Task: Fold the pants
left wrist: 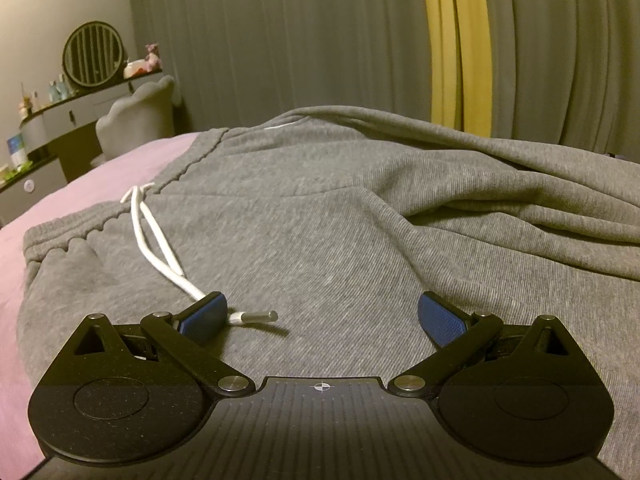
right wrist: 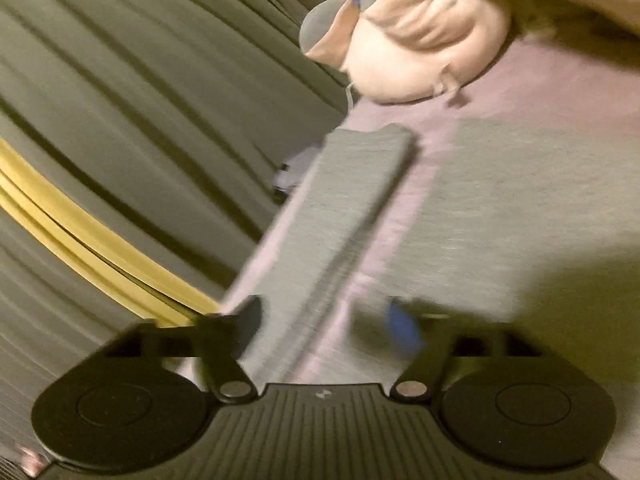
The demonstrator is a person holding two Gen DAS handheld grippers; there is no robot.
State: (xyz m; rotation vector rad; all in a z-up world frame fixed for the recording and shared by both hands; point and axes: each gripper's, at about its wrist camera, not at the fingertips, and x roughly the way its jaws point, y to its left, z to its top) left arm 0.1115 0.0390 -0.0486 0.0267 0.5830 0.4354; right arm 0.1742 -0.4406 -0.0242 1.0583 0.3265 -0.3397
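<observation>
Currently the grey pants (left wrist: 320, 216) lie spread on the bed (left wrist: 80, 184), waistband toward the left of the left wrist view. Left gripper (left wrist: 322, 316) sits low over the fabric just below the waistband, jaws spread wide, nothing between them. Its left blue pad (left wrist: 204, 314) overlaps the white drawstring (left wrist: 160, 240); whether it touches the cord cannot be told. The cord's metal tip (left wrist: 260, 315) lies between the two pads, on the cloth.

Right gripper (right wrist: 326, 326): view is motion-blurred. Jaws apart, holding nothing. A pant leg (right wrist: 348, 200) runs away from between the fingers toward its cuffed end, close to the bed edge; a second broad grey area (right wrist: 520, 208) lies to the right of it, with pink sheet showing in the strip between.

Materials: pants are a heathered grey knit with a fine ribbed grain, gathered elastic waistband, loose folds on the far right side. Drawstring is smooth round cord. Bed sheet is pink-lilac, matte. Gripper pads are blue with a knurled texture; gripper bodies black plastic with metal pivot pins.

Background: grey pleated curtain (left wrist: 280, 40) with a yellow stripe (left wrist: 456, 40), a pale pink pillow (right wrist: 424, 40), a dressing table (left wrist: 72, 116) with a round mirror (left wrist: 94, 53).

No legible writing or brand marks.
</observation>
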